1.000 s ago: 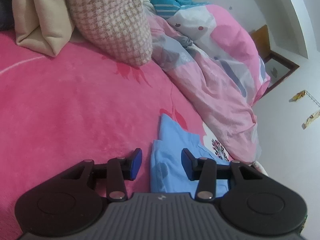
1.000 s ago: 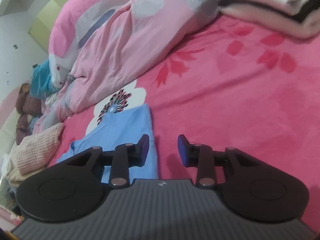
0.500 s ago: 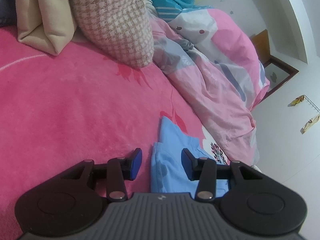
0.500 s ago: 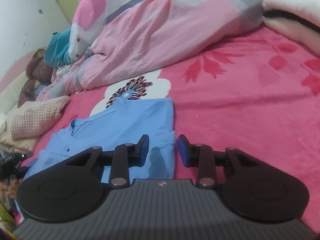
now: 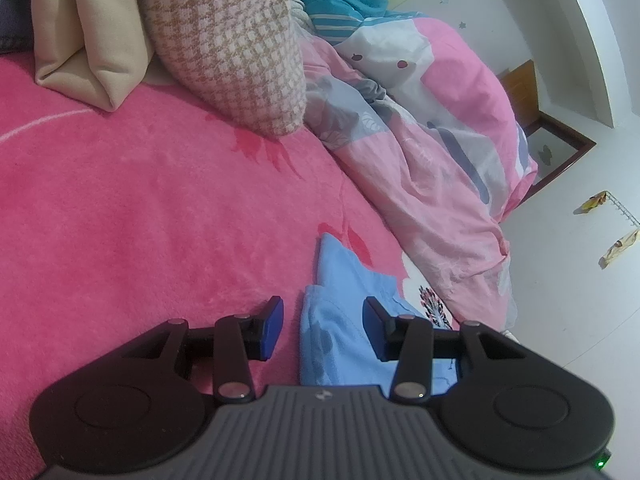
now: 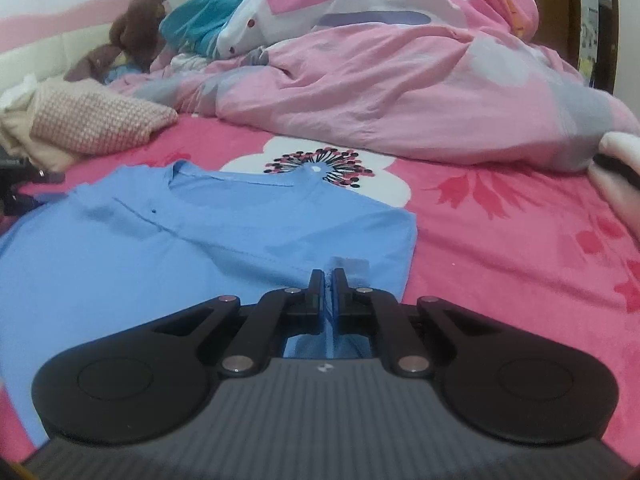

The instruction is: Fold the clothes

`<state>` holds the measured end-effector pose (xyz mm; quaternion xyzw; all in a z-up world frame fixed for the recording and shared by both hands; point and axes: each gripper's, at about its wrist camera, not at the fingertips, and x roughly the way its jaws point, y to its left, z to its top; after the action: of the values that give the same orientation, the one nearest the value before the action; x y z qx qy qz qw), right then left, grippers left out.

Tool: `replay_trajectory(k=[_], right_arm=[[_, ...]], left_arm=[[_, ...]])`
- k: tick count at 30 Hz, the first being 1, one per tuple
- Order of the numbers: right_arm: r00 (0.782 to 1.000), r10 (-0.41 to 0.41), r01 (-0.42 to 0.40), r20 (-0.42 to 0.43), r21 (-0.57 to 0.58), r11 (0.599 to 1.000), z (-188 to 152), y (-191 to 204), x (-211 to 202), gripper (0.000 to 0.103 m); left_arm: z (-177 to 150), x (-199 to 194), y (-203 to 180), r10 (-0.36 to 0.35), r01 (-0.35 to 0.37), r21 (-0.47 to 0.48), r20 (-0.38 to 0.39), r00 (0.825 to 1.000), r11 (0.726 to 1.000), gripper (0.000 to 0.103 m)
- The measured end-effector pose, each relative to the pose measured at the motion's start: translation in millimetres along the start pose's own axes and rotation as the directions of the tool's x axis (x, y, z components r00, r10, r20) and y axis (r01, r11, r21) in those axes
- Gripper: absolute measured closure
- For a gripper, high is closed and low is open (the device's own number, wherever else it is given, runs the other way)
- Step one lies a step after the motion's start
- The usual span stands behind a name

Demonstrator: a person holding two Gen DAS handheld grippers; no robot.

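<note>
Swinging round over the last second, the right gripper point(image 6: 328, 280) has just been closing and is now pinching the blue shirt point(image 6: 200, 232) near its right edge, as it lies flat on the pink blanket point(image 6: 500, 240). Left gripper point(image 5: 323, 322) is hovering half open, holding nothing, astride the shirt's other edge. Grasping step is underway; next, the left likely needs to clamp before folding.

Blue shirt point(image 6: 200, 232) flat on bed

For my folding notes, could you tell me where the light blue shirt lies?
The light blue shirt lies flat on the pink fleece blanket, left of centre in the right wrist view.
</note>
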<state>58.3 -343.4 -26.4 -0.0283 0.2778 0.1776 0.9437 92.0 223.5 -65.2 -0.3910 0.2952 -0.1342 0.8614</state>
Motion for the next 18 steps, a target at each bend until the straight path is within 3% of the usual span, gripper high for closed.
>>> replay_trajectory(k=[10,16,18], right_arm=[[1.000,0.007,-0.007,-0.013,0.013,1.000,-2,-1,4,0.100],[1.000,0.011,-0.010,-0.017,0.056,0.998,-2,-8,5,0.100],[1.000,0.017,-0.016,-0.013,0.069,0.997,-2,-11,5,0.099]], left_arm=[[5,-4,9,-0.032,0.033,-0.054,0.005,0.999,0.998,0.058],[11,15,-2,0.005,-0.004,0.018,-0.051,0.999,1.000,0.058],[12,21,-8,0.022,-0.018,0.052,-0.067,0.998,0.998,0.063]])
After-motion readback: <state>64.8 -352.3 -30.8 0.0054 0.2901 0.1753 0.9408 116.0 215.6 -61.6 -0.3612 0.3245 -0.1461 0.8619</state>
